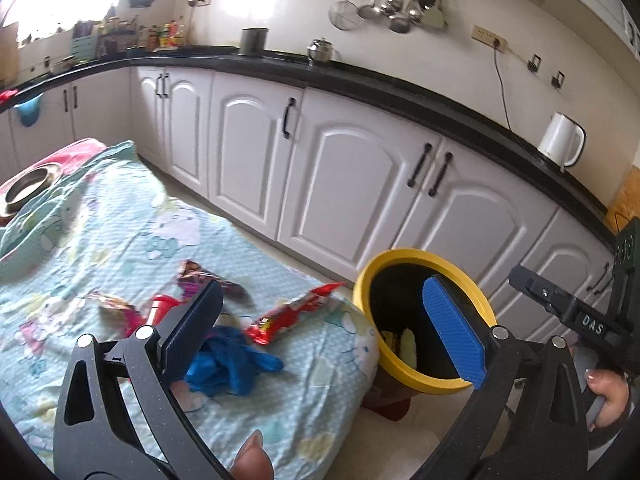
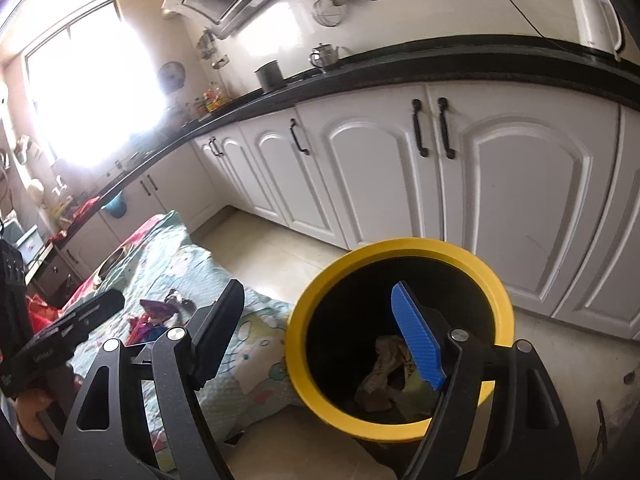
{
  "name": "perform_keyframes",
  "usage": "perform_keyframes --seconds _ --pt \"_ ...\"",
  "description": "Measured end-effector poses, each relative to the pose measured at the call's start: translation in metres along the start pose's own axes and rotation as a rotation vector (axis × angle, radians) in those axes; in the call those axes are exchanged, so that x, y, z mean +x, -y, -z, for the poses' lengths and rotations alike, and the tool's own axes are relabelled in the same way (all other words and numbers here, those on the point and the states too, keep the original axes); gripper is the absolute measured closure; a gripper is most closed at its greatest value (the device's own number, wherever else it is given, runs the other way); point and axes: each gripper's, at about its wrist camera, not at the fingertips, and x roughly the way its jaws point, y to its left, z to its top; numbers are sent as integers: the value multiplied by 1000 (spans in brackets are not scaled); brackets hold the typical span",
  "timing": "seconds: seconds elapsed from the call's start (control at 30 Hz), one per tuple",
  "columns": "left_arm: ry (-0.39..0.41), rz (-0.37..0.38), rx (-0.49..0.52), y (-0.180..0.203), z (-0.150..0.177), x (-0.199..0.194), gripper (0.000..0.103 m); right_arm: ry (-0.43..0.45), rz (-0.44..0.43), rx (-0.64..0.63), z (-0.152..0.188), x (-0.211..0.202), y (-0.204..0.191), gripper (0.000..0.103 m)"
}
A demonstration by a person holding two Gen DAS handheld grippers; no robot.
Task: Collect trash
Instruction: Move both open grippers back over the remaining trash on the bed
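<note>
Risk assessment. The bin (image 2: 400, 336), yellow-rimmed and dark inside, stands on the floor tight against the end of the low cloth-covered surface (image 1: 120, 248). A gripper coming back low could clip the rim and tip it; anything released early would land on the floor tiles (image 2: 280, 256) rather than inside.

The remaining trash lies bunched near that same end: a red snack wrapper (image 1: 292, 314), a crumpled blue glove (image 1: 236, 362), a purple wrapper (image 1: 208, 282) and a pink one (image 1: 116, 308). Items this close together invite a double pick or a drag across the cloth, which is loose and wrinkled.

Left gripper (image 1: 320, 326): jaws spread fully, nothing between them. Right gripper (image 2: 316, 336): jaws wide and widening, empty, above the bin mouth. Scraps lie at the bottom (probably paper, though the interior is too dark to confirm).

Surroundings: a kitchen, white cabinets (image 1: 352, 184) under a black counter (image 1: 400, 92), a white kettle (image 1: 560, 144), a metal bowl (image 1: 28, 188) at the cloth's far end.
</note>
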Motion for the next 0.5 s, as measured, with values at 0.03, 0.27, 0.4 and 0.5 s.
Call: perform_keyframes --seconds 0.03,0.27,0.4,0.5 --pt "4 -6 -7 -4 0 -2 11 -4 -5 -8 0 1 -4 29" --pt "29 -39 -66 -35 -1 -14 11 -17 -29 -54 3 6 -31 29" --pt "40 -57 -96 -52 0 -20 11 -27 -36 -76 5 10 -44 29" --pt "45 -72 -119 -64 0 -23 11 -35 -45 -91 6 14 -54 29"
